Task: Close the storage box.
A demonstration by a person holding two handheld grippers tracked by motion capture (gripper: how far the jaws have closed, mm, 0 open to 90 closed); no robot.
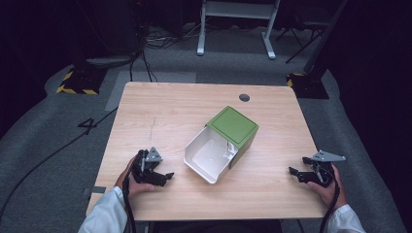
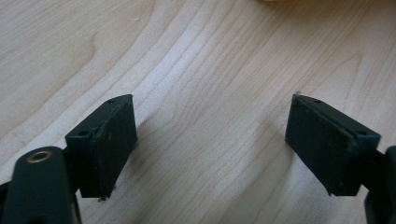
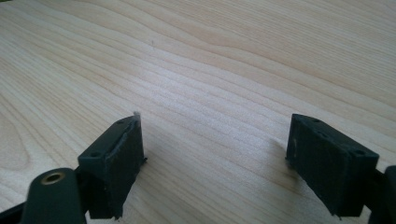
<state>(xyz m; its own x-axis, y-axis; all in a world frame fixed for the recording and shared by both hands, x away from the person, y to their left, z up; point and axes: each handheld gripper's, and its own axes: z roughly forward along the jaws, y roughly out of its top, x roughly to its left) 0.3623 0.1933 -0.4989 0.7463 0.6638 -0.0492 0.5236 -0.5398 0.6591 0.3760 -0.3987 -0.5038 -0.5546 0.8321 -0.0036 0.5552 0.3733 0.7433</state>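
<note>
A green box (image 1: pixel 233 127) lies on its side in the middle of the wooden table (image 1: pixel 170 107), its white lid (image 1: pixel 210 155) swung open toward the front edge. My left gripper (image 1: pixel 166 177) rests near the front left, held by a hand, left of the box and apart from it. In the left gripper view my left gripper (image 2: pixel 210 140) stands open over bare wood. My right gripper (image 1: pixel 294 173) sits at the front right, clear of the box. Bare wood also lies between the spread jaws of my right gripper (image 3: pixel 215 158), which is open.
A small dark round cap (image 1: pixel 244 97) sits in the table near its far edge. Beyond the table are a white frame's legs (image 1: pixel 235 29), cables on the grey floor and yellow-black striped bases (image 1: pixel 77 82).
</note>
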